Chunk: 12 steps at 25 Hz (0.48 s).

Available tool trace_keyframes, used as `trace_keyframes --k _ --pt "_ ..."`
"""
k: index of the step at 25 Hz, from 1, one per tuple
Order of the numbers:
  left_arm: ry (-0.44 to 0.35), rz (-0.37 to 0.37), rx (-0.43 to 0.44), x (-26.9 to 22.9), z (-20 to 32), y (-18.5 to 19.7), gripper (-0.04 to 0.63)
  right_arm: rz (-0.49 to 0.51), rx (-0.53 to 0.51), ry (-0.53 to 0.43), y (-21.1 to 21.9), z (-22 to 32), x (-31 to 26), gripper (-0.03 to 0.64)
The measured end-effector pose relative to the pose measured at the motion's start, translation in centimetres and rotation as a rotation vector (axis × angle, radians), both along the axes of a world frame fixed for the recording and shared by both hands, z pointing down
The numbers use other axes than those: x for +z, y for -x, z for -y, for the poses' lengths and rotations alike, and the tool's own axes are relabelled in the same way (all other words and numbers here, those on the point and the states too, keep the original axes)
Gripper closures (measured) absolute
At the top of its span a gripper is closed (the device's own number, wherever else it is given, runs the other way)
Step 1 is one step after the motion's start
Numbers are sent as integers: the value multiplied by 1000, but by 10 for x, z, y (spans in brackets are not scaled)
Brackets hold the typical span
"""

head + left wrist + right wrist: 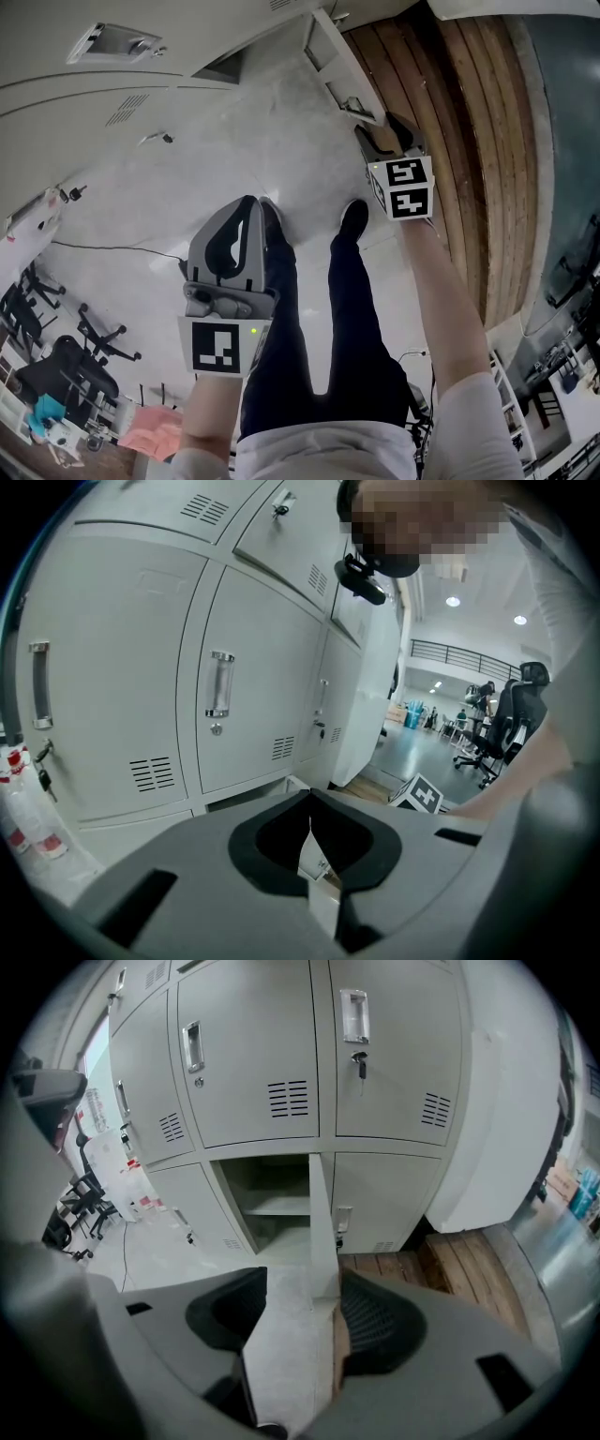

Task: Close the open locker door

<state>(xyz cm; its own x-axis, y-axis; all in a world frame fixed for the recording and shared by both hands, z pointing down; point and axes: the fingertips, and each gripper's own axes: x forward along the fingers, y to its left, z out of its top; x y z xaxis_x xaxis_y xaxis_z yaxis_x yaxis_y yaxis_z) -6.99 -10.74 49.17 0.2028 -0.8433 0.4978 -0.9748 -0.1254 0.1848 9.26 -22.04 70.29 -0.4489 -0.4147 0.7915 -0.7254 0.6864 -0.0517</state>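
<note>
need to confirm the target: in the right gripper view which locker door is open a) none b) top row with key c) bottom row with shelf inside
c: the open locker door stands edge-on out of a bottom-row compartment with a shelf inside; the upper doors are shut.

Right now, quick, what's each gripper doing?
Left gripper: shut, holding nothing.
Right gripper: open, with the locker door edge lined up in the gap, not clamped.
</note>
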Motion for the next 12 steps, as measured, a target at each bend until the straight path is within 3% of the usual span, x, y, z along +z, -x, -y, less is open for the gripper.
trace_keyframes --k 12 --pt "-20 4 -63 -4 -32 33 586 3 -56 7 39 -27 -2 374"
